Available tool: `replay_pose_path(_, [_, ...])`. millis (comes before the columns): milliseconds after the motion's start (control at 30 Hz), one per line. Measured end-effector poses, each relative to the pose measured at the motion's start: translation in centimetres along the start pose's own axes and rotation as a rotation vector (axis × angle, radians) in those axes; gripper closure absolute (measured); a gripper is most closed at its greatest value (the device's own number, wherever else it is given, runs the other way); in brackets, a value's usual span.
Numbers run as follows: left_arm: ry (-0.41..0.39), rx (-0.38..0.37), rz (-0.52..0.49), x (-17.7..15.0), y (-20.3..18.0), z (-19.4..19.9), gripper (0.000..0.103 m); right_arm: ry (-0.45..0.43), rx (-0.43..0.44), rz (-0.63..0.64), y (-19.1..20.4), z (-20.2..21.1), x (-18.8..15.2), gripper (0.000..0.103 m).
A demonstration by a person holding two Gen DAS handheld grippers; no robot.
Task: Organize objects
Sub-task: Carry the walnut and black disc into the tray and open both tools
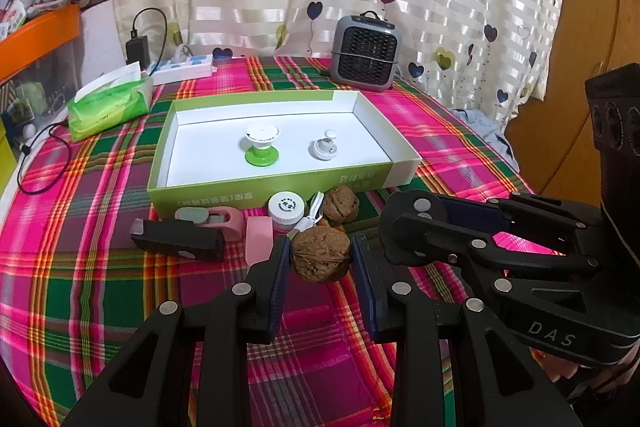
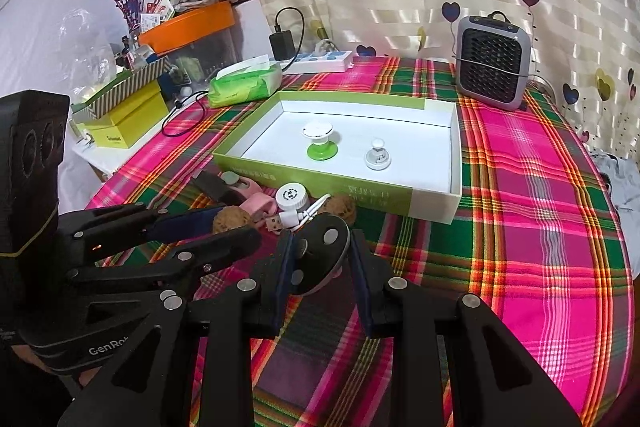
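My left gripper is shut on a brown walnut, just in front of the green-and-white box. My right gripper is shut on a black disc-shaped object with metal studs, to the right of the left gripper. In the box stand a green-based white knob and a small white knob. In front of the box lie a second walnut, a white round jar, a white USB cable, a pink eraser, a pink-and-grey clip and a black block.
A plaid cloth covers the table. A grey mini heater stands at the back by the curtain. A green tissue pack, a power strip with charger, and boxes sit at the left.
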State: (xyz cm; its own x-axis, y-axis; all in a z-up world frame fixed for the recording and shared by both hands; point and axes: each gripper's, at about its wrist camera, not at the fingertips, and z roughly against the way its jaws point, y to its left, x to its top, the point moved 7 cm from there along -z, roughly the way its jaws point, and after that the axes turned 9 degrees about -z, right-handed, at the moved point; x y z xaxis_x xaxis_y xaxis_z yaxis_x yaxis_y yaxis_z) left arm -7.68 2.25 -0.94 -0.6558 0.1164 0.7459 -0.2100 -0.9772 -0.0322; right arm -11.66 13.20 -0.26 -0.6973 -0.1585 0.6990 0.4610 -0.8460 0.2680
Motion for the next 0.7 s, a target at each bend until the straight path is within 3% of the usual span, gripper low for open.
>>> replay_pose_path(700, [0.001, 0.021, -0.007, 1.6, 1.5, -0.9, 0.074, -0.011, 0.012, 0.027, 0.2, -0.6, 1.5, 0.074])
